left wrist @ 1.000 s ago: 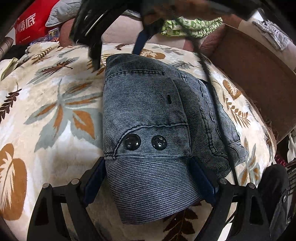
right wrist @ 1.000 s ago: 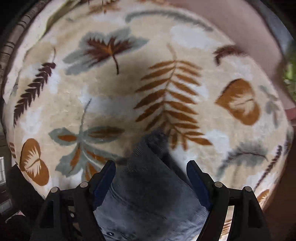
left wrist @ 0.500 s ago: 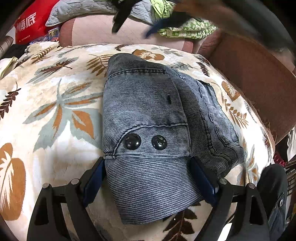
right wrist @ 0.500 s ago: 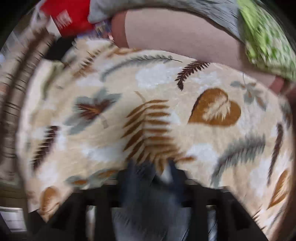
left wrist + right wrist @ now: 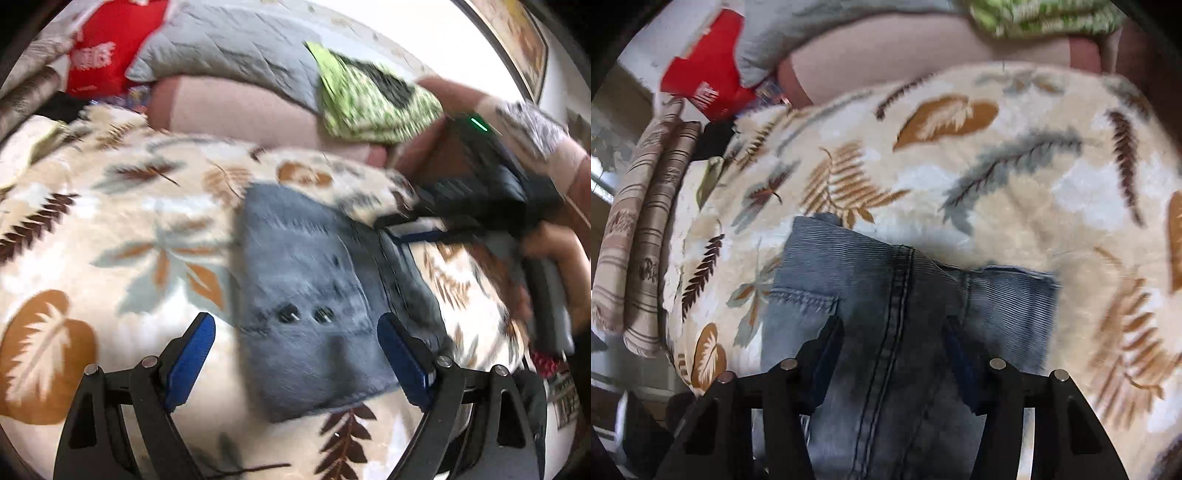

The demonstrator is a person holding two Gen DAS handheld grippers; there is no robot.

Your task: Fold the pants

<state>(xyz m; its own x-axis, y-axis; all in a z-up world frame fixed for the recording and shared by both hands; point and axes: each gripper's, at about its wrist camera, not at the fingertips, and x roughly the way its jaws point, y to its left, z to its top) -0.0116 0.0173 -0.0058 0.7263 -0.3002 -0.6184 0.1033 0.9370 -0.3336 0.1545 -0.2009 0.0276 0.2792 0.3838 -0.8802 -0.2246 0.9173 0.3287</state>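
Folded blue-grey pants (image 5: 303, 258) lie on a cream leaf-print blanket (image 5: 110, 221), two dark buttons facing up. My left gripper (image 5: 293, 321) hovers open over their near end, blue pads wide apart on either side, touching nothing. In the left wrist view my right gripper (image 5: 395, 227) reaches in from the right, held by a hand (image 5: 554, 258), its tips at the pants' right edge. In the right wrist view the pants (image 5: 871, 266) fill the bottom middle. A stitched seam runs between the closing jaws of the right gripper (image 5: 894, 332). I see no pinch on the cloth.
Behind the blanket (image 5: 997, 184) lie a pink cushion (image 5: 236, 114), a grey quilted pillow (image 5: 229, 48), a red bag (image 5: 107, 55) and a green patterned cloth (image 5: 369, 103). A striped rolled fabric (image 5: 646, 221) runs along the blanket's left edge in the right wrist view.
The right gripper swung from the pants' far end round to their right side, and its jaws narrowed. The left gripper lifted and drew back a little, staying open.
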